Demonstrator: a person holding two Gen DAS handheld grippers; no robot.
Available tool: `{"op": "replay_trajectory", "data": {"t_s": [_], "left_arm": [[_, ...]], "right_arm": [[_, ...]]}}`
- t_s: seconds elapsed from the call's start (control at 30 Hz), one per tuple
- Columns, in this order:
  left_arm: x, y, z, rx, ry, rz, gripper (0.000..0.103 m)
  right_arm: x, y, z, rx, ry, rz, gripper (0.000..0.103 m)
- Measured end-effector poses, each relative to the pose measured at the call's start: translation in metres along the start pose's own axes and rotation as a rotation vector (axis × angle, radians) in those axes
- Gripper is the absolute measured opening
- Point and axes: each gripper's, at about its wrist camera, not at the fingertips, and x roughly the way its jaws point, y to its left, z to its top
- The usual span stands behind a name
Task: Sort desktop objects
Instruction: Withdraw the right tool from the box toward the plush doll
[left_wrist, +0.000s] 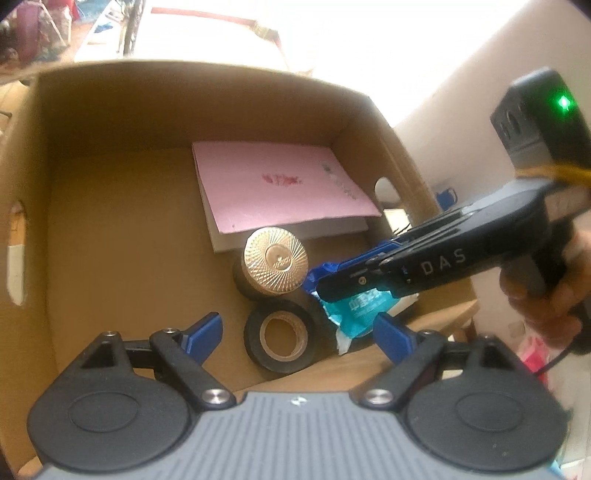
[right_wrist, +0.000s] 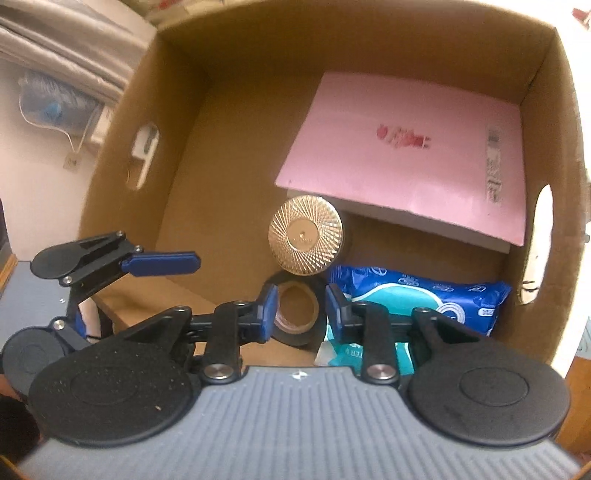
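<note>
Cardboard walls fill nearly all of my left tool's view — an open cardboard box (left_wrist: 110, 206) with hand-holes cut in its sides, bright clutter washed out beyond its rim. My left tool (left_wrist: 295, 332) hangs over the near edge with its blue pads spread wide and nothing between them. Straight ahead of it and below, between the pads, lies the black tape roll (left_wrist: 281, 341), flat, its hole facing up. Just beyond the roll stands the gold-lidded jar (left_wrist: 275, 263), and farther still the pink booklet (left_wrist: 277, 184) rests toward the far right corner. To the right of my pads, my right tool (left_wrist: 314, 286) reaches in from the side, a hand behind it on the grip, its tips over the blue tissue pack (left_wrist: 352, 314).

From the right tool's view, the same box (right_wrist: 229, 92) opens beneath me. My right tool (right_wrist: 301, 314) shows its pads only narrowly apart and empty — the tissue pack (right_wrist: 424, 299) lies just to their right, its long axis running rightward toward the box wall, no pad pressing it. The tape roll (right_wrist: 295, 314) shows through the gap between my pads. My left tool (right_wrist: 122, 291) sits off to the left, by the box's near wall.

I judge the pack delivered; whatever comes next lies outside the box, and both tools must rise clear of its rim first.
</note>
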Motion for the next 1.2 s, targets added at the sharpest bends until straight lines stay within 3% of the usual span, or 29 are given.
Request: {"op": "replay_trajectory", "data": {"t_s": [0.1, 0.3, 0.4, 0.47, 0.57, 0.63, 0.7, 0.87, 1.0, 1.2], "left_arm": [[-0.019, -0.011, -0.005, 0.019, -0.053, 0.027, 0.09], [-0.064, -0.043, -0.032, 0.069, -0.187, 0.055, 0.09], [-0.085, -0.061, -0.055, 0.079, -0.262, 0.073, 0.09], [-0.097, -0.072, -0.073, 0.072, -0.317, 0.079, 0.09], [-0.112, -0.086, -0.102, 0.057, -0.388, 0.086, 0.095], [-0.123, -0.094, -0.125, 0.052, -0.443, 0.109, 0.101], [-0.133, -0.101, -0.146, 0.045, -0.485, 0.129, 0.102], [-0.159, -0.104, -0.191, 0.001, -0.556, 0.186, 0.103], [-0.183, -0.1, -0.221, -0.029, -0.649, 0.319, 0.103], [-0.211, -0.089, -0.247, -0.089, -0.69, 0.439, 0.103]], "right_arm": [[-0.013, -0.004, -0.003, 0.0, -0.078, 0.024, 0.033], [-0.055, 0.006, -0.042, 0.022, -0.285, 0.073, 0.053], [-0.079, 0.005, -0.085, 0.046, -0.424, 0.102, 0.069], [-0.093, 0.002, -0.122, 0.072, -0.55, 0.122, 0.088], [-0.106, 0.002, -0.177, 0.103, -0.706, 0.09, 0.1], [-0.108, 0.006, -0.21, 0.13, -0.773, 0.036, 0.102], [-0.102, 0.011, -0.235, 0.143, -0.792, -0.019, 0.102], [-0.088, 0.029, -0.259, 0.071, -0.746, -0.153, 0.102], [-0.084, 0.057, -0.261, -0.048, -0.761, -0.245, 0.102], [-0.085, 0.111, -0.265, -0.212, -0.834, -0.27, 0.102]]}}
